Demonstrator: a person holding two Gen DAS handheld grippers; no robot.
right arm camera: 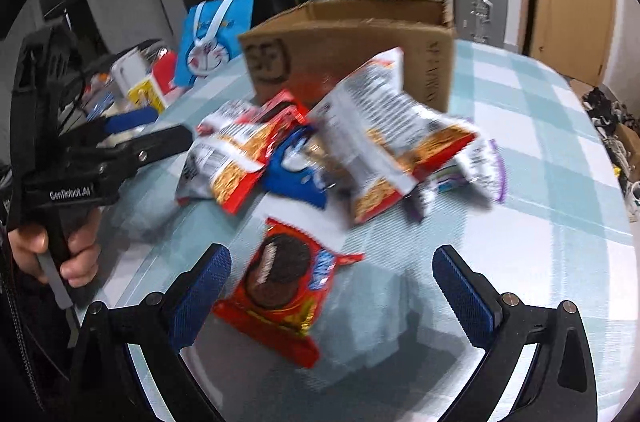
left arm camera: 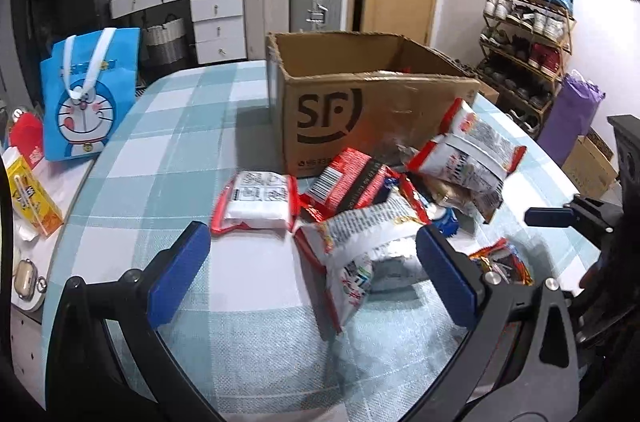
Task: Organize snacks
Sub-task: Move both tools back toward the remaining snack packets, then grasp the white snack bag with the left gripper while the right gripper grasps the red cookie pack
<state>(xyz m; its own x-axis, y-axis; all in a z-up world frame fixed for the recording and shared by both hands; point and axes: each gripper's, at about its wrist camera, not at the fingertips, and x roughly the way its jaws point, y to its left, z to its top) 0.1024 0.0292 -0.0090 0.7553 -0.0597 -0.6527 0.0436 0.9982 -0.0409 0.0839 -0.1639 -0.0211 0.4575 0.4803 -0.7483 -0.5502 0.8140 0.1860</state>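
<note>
Right gripper (right arm camera: 332, 278), jaws spread wide, has the red cookie pack (right arm camera: 280, 290) lying lengthwise between them, closer than left gripper (left arm camera: 314, 258), also spread.

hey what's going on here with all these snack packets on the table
A person holds a gripper in each hand over a heap of snack packets beside an open cardboard box. The right gripper is open around a red cookie packet. The left gripper is open near a red-and-white packet. Neither grips anything yet.
</note>
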